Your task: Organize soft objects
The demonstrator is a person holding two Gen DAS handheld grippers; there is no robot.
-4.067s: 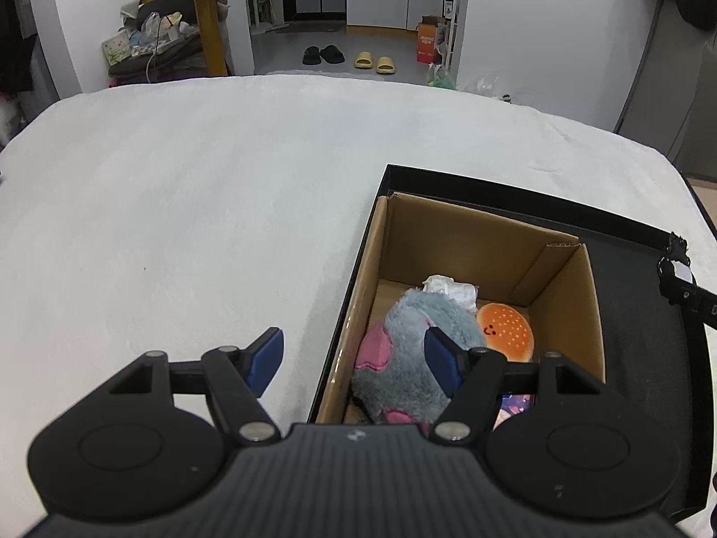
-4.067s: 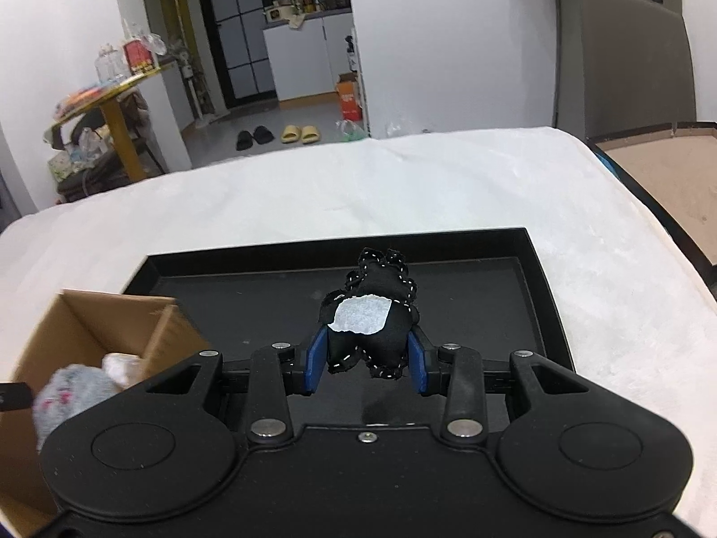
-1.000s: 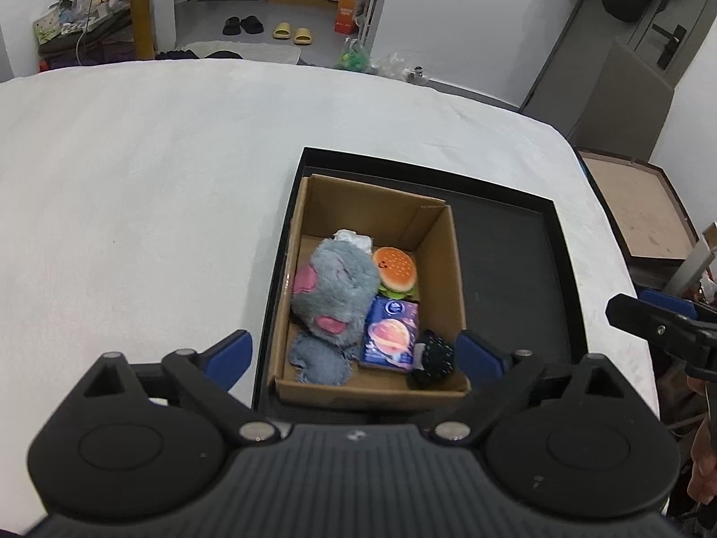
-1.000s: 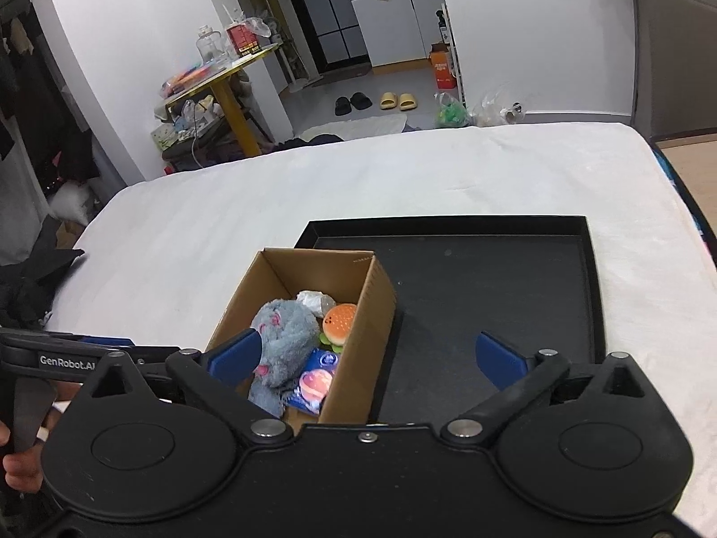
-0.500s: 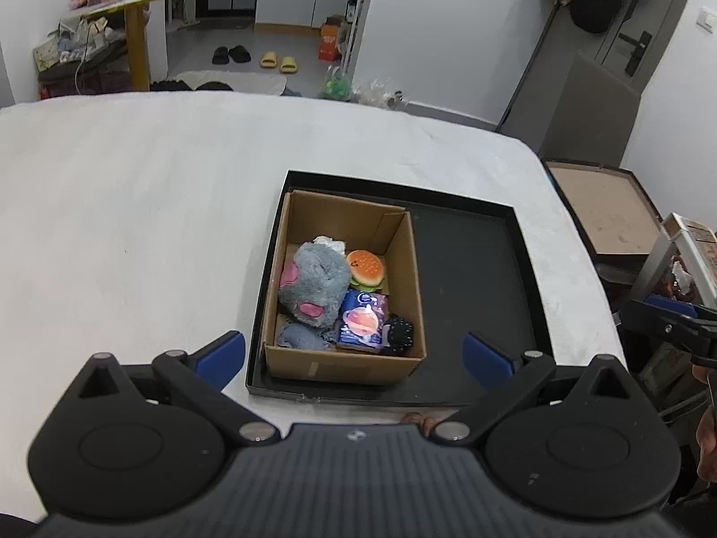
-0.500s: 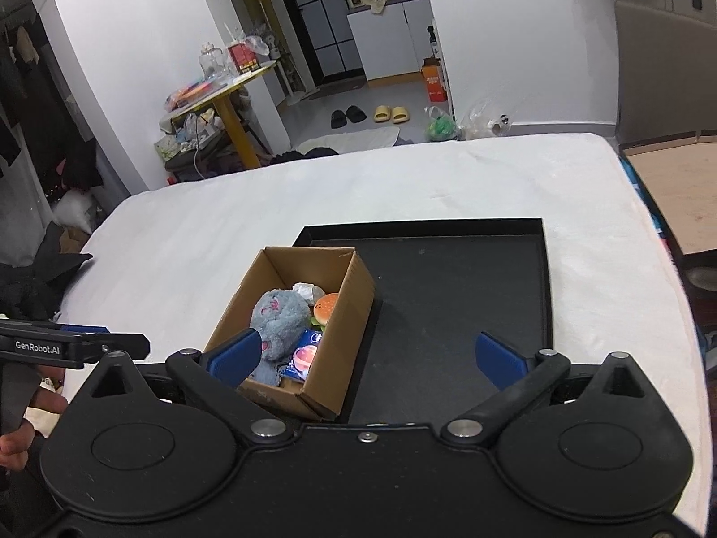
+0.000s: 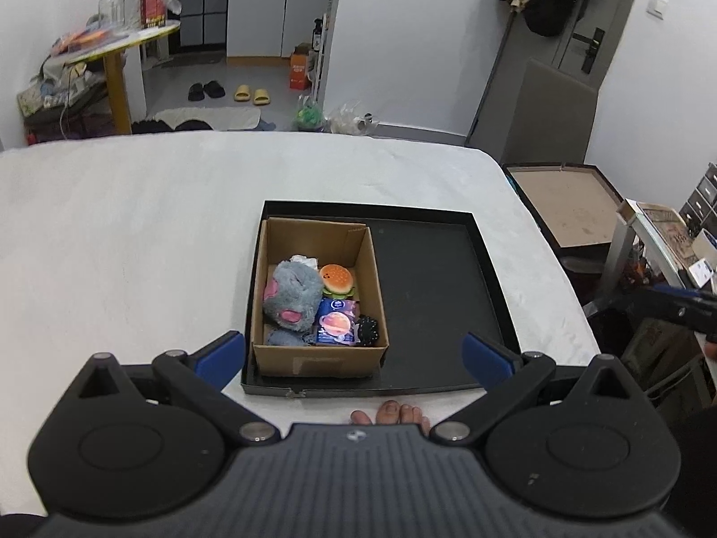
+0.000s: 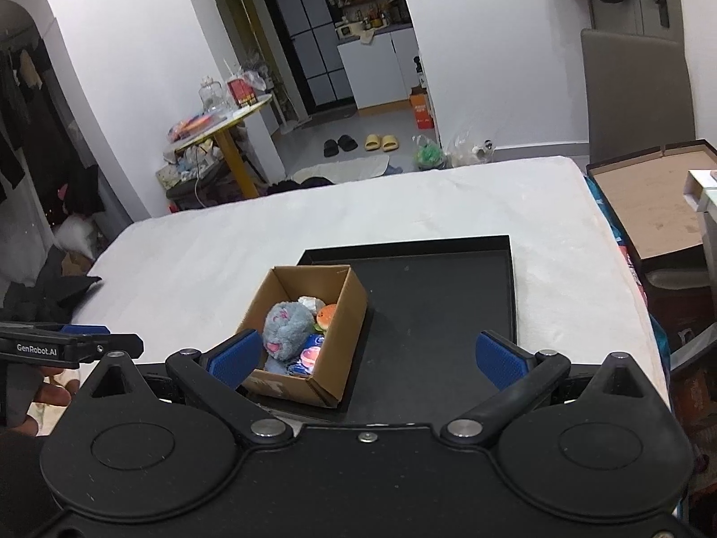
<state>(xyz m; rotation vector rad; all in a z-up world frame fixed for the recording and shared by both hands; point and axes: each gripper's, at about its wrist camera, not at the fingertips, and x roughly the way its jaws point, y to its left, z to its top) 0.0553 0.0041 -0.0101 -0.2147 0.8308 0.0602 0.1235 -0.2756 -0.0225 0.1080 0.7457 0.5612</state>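
Both grippers are high above the bed and hold nothing. The left gripper (image 7: 354, 356) has its blue fingers spread wide, and the right gripper (image 8: 367, 354) is spread wide too. The soft things all sit in the box (image 7: 374, 269), which stands in the left part of the black tray (image 7: 448, 296). In the box are the gray plush (image 7: 291, 296) on the left, the burger toy (image 7: 337, 279) at the far right, the blue pack (image 7: 336, 326) near the front, and the small black toy (image 7: 367, 327) in the near right corner. The right part of the tray is bare, and no soft thing lies on the white bed (image 7: 134, 224) around it. So the job looks done, or very close to done. The best thing now is a slow look to check that nothing sticks up over the box rim. If something needs a push, come straight down from above with the fingers wide, and press softly on the plush, since it can squash. Stay off the thin box walls, because they can bend or tip the box. The bed has lots of open room to the left and far side. The right side is tighter, with a shelf (image 7: 663, 242) and another open box (image 7: 560, 197) just past the bed edge. Someone's toes (image 7: 394, 412) show at the near edge, so keep clear there.
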